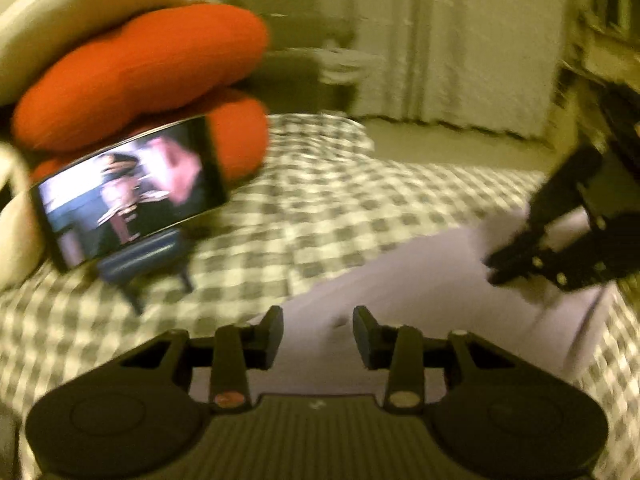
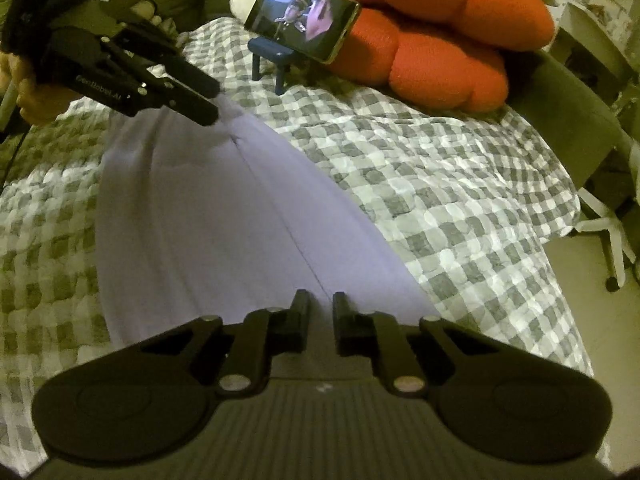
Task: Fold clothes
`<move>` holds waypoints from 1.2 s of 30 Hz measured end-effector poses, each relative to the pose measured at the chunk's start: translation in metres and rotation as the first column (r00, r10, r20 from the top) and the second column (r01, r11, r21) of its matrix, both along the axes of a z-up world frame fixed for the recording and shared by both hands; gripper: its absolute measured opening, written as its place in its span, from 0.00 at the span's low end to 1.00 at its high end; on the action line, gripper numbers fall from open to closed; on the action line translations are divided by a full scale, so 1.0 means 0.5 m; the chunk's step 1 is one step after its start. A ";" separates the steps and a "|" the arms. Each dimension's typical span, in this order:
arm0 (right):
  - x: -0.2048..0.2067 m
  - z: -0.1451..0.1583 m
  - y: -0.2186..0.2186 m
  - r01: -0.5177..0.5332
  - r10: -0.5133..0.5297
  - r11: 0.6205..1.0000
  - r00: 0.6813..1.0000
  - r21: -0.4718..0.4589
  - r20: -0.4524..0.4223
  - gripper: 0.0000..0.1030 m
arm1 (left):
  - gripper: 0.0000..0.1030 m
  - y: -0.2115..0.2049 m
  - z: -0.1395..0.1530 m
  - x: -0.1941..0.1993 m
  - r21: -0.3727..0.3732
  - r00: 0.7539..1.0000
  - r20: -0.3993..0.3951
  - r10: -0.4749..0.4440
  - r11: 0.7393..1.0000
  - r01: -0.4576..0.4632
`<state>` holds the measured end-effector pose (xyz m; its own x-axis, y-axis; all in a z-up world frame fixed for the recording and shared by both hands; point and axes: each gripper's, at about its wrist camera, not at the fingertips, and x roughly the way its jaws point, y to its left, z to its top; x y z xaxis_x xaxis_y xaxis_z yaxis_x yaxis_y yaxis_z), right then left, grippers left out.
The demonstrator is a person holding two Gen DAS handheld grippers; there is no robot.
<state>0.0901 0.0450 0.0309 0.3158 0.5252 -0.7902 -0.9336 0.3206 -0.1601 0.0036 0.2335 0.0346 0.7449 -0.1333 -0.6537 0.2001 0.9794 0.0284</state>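
Note:
A pale lavender garment (image 2: pixel 200 220) lies flat on the grey-and-white checked bedspread (image 2: pixel 440 180), a seam running down its middle. My right gripper (image 2: pixel 320 304) sits at its near edge, jaws a narrow gap apart with the seam's fabric showing between them; I see no pinch. My left gripper (image 2: pixel 216 104) is at the far end, where the cloth bunches up at its tips. In the blurred left wrist view the left gripper (image 1: pixel 318 320) stands open over the garment (image 1: pixel 420 300), and the right gripper (image 1: pixel 494 272) rests on the far corner.
A phone (image 2: pixel 304 20) playing video leans on a small blue stand (image 2: pixel 272 56) at the head of the bed, against an orange cushion (image 2: pixel 440 40). An office chair (image 2: pixel 568 120) stands beside the bed on the right. A hand (image 2: pixel 24 80) holds the left gripper.

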 end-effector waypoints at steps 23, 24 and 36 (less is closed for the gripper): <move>-0.033 0.052 0.002 -0.040 0.038 0.999 0.977 0.004 0.211 0.00 | 0.17 -0.059 -0.007 0.021 0.138 0.957 -0.039 -0.289 0.947 0.291; -0.035 0.053 0.003 -0.040 0.037 0.999 0.973 0.006 0.228 0.00 | 0.34 -0.060 -0.004 0.021 0.133 0.957 -0.024 -0.290 0.947 0.291; -0.088 0.078 -0.002 -0.077 0.068 0.997 0.930 0.012 0.362 0.00 | 0.18 -0.085 -0.008 0.055 0.018 0.951 0.042 -0.307 0.952 0.306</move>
<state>0.0463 0.0442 0.0701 0.5373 0.5762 -0.6159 -0.8353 0.2626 -0.4831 0.0313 0.1910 0.0305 0.6973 -0.3527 -0.6240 0.4888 0.8707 0.0541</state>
